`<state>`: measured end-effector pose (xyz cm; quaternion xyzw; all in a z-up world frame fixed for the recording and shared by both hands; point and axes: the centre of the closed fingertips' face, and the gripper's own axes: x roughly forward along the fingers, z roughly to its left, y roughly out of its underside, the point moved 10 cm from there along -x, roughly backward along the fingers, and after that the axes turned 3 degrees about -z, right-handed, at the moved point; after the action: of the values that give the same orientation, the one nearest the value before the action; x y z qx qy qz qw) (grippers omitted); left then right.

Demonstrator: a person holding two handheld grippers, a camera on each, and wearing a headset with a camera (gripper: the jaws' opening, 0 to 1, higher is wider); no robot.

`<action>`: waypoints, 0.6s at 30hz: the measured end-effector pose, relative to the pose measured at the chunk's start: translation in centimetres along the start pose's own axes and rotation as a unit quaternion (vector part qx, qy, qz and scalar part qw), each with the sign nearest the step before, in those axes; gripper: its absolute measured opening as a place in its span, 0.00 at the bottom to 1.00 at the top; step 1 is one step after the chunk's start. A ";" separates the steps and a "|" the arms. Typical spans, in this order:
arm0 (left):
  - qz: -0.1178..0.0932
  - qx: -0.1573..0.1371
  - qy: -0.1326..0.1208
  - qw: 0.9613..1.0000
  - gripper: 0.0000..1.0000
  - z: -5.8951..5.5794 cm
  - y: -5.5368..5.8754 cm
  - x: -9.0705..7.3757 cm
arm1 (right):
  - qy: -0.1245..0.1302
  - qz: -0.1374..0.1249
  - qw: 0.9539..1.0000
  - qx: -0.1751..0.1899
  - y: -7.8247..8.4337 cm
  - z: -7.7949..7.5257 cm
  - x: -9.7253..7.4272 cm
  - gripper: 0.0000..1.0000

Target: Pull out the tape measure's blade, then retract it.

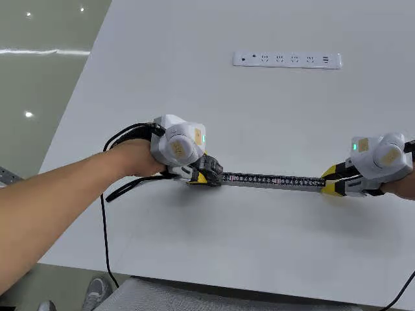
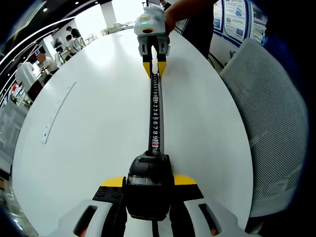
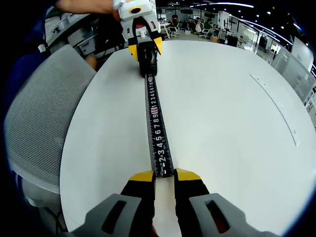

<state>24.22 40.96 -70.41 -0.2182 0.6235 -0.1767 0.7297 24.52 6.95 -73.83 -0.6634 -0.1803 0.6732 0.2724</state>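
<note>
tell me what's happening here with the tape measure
A person works two handheld grippers at a white table. The left gripper clamps the tape measure's case, and the right gripper pinches the end of the blade. The blade is out, stretched straight between them, low over the table. Retracting is not yet done.

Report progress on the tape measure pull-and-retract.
Done: the blade is pulled out, stretched flat over the table. In hand: the left claw grips the case, and the right claw pinches the blade's tip. Left: retract the blade into the case.
</note>
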 end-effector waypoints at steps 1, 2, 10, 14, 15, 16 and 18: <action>-0.001 -0.002 0.000 1.000 0.29 0.0 0.0 0.0 | 0.000 -0.001 1.000 0.002 0.0 -0.1 0.0 0.10; 0.000 -0.002 0.000 1.000 0.29 0.0 0.0 0.0 | -0.001 -0.001 1.000 0.002 0.0 -0.1 0.0 0.10; -0.001 0.000 -0.003 1.000 0.30 -0.2 -0.1 0.1 | 0.004 0.010 1.000 -0.009 -0.4 0.1 0.1 0.11; -0.004 -0.003 -0.006 1.000 0.31 -0.2 -0.2 0.2 | 0.006 0.014 1.000 -0.015 -0.6 0.1 0.1 0.12; -0.006 -0.003 -0.007 1.000 0.31 -0.2 -0.2 0.2 | 0.006 0.015 1.000 -0.015 -0.6 0.1 0.2 0.12; -0.007 -0.002 -0.008 1.000 0.31 -0.3 -0.1 0.1 | 0.006 0.016 1.000 -0.015 -0.6 0.1 0.1 0.12; -0.010 -0.005 -0.010 1.000 0.31 -0.3 -0.1 0.1 | 0.006 0.018 1.000 -0.018 -0.7 0.1 0.1 0.12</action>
<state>23.97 40.78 -70.51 -0.2299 0.6150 -0.1783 0.7329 24.50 7.63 -73.50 -0.6756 -0.1786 0.6706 0.2489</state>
